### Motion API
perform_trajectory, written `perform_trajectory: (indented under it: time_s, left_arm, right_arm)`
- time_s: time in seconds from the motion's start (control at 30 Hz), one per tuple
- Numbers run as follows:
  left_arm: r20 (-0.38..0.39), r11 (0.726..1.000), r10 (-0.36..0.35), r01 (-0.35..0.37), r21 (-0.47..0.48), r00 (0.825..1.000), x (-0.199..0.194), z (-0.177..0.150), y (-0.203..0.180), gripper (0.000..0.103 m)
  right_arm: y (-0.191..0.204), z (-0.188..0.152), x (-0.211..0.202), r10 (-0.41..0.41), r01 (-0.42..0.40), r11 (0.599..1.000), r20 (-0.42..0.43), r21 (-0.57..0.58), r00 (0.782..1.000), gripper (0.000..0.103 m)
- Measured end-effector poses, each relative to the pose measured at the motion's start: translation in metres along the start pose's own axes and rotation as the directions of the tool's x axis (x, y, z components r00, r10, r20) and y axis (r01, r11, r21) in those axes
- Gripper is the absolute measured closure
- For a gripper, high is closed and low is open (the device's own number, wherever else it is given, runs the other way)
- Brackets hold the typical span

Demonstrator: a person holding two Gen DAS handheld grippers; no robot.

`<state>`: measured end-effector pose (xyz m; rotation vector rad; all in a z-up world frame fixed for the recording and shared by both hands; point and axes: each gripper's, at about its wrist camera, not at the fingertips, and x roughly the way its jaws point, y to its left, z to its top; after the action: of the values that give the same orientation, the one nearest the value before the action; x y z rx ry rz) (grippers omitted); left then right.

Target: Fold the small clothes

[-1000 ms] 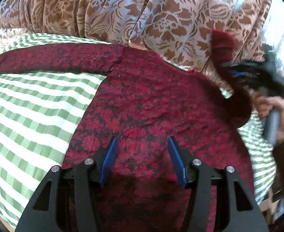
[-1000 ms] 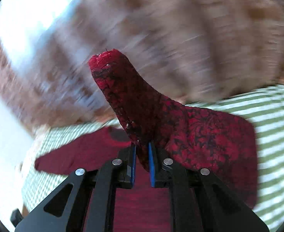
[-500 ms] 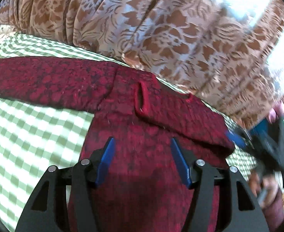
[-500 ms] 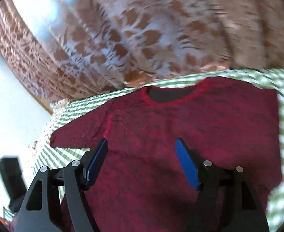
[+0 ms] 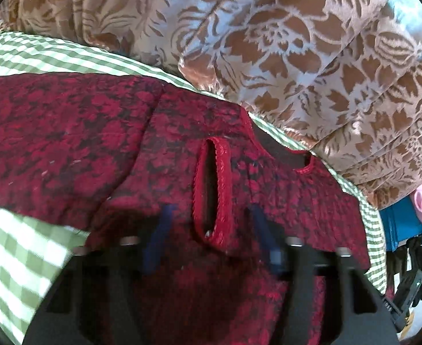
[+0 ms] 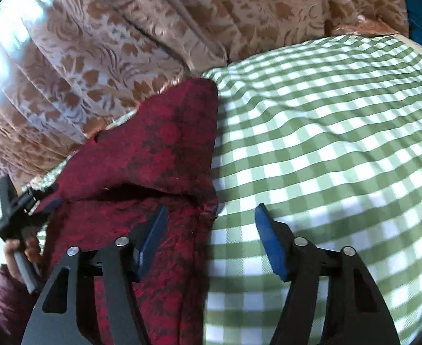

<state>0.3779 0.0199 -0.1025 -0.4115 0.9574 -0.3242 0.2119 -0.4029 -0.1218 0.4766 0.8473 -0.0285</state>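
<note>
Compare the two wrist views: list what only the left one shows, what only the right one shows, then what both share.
Only the left wrist view: the cuff opening of the folded-in sleeve, the neckline, blue and pink cloth at the right edge.

Only the right wrist view: the person's hand holding the left gripper, its fingers at the garment's edge; the right gripper open above the garment's right edge.

Both: the red garment, the green checked sheet, the patterned curtain.
</note>
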Motion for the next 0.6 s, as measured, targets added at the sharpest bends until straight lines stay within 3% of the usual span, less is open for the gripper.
perform_trajectory:
  time_s: [0.07, 0.1, 0.23, 0.43, 0.5, 0.6]
  left_arm:
    - [0.007, 1.000, 0.015, -0.015, 0.019, 1.000, 0.002, 0.001, -0.004, 0.095]
    - [0.028, 1.000, 0.006, -0.007, 0.022, 1.000, -0.004, 0.002, -0.005, 0.096]
    - [0.110, 0.999, 0.004, -0.008, 0.032, 0.994, -0.031, 0.003, -0.002, 0.097]
    - [0.142, 0.997, 0.041, -0.050, 0.058, 0.989, -0.043, -0.001, 0.003, 0.096]
    - [0.157, 0.997, 0.052, -0.061, 0.052, 0.986, -0.046, -0.003, 0.005, 0.096]
    - [0.163, 0.991, 0.102, -0.114, 0.067, 0.981, -0.045, -0.005, 0.009, 0.096]
  right_arm:
    - [0.006, 0.002, 0.006, 0.023, -0.023, 1.000, 0.007, 0.018, 1.000, 0.045]
    - [0.010, 0.004, 0.007, 0.038, -0.038, 0.999, 0.000, 0.012, 0.999, 0.045]
    - [0.029, 0.000, -0.007, 0.077, -0.079, 0.996, -0.036, -0.042, 0.996, 0.045]
    - [0.068, 0.016, -0.014, 0.155, -0.150, 0.984, 0.043, -0.096, 0.987, 0.045]
    - [0.085, 0.025, 0.007, 0.122, -0.116, 0.986, 0.041, -0.119, 0.992, 0.048]
    - [0.097, 0.040, 0.050, -0.034, 0.043, 0.985, 0.052, -0.169, 0.998, 0.048]
